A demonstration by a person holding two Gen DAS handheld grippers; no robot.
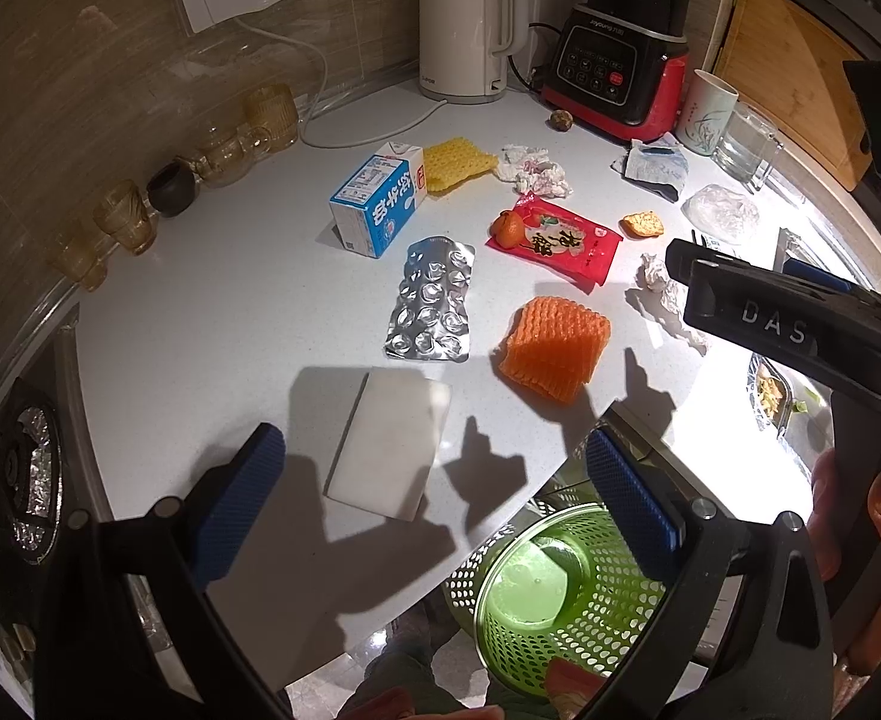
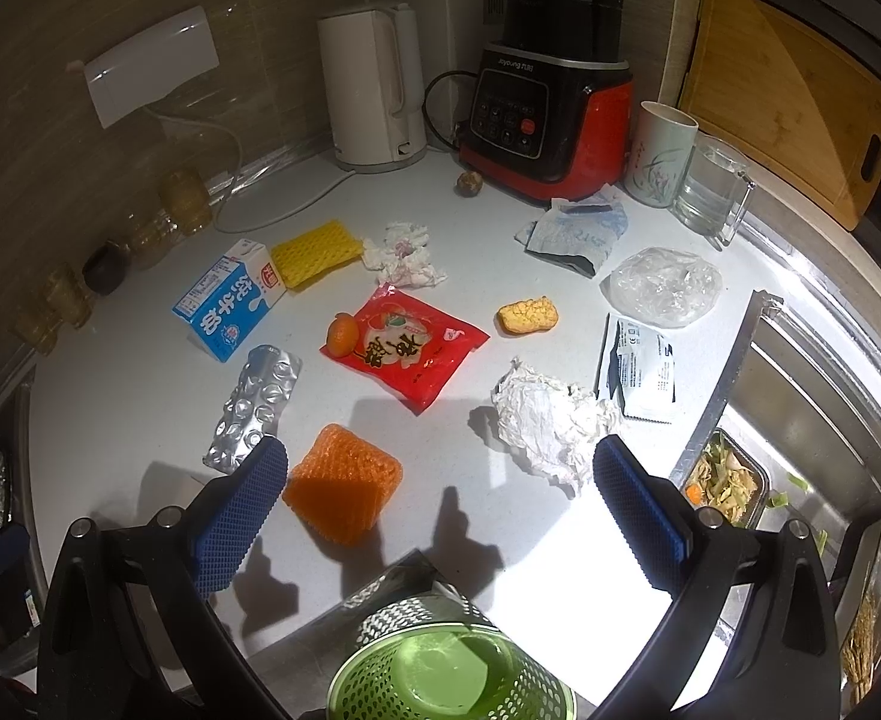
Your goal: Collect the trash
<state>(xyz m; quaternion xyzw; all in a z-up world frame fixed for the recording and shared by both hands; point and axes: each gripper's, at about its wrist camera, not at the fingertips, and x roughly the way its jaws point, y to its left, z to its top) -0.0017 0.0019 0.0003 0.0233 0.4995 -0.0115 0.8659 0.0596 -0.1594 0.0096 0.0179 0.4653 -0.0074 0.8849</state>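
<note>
1. The white countertop (image 2: 140, 420) spreads under me, littered with trash.
2. The green basket (image 2: 449, 681) sits below the counter edge, near me.
3. My left gripper (image 1: 434, 504) hangs with fingers spread wide, empty, over a white foam block (image 1: 389, 444).
4. My right gripper (image 2: 440, 513) is likewise spread, empty, with the orange foam net (image 2: 344, 483) and crumpled white paper (image 2: 545, 420) between its fingers.
5. Farther off lie a red snack wrapper (image 2: 407, 345), a milk carton (image 2: 230, 306) and a foil blister pack (image 2: 254, 408).

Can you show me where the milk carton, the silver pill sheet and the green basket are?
milk carton (image 1: 376, 205), left wrist view, on its blue printed side.
silver pill sheet (image 1: 433, 301), left wrist view, on its blistered middle.
green basket (image 2: 440, 669), right wrist view, on its inner floor.
</note>
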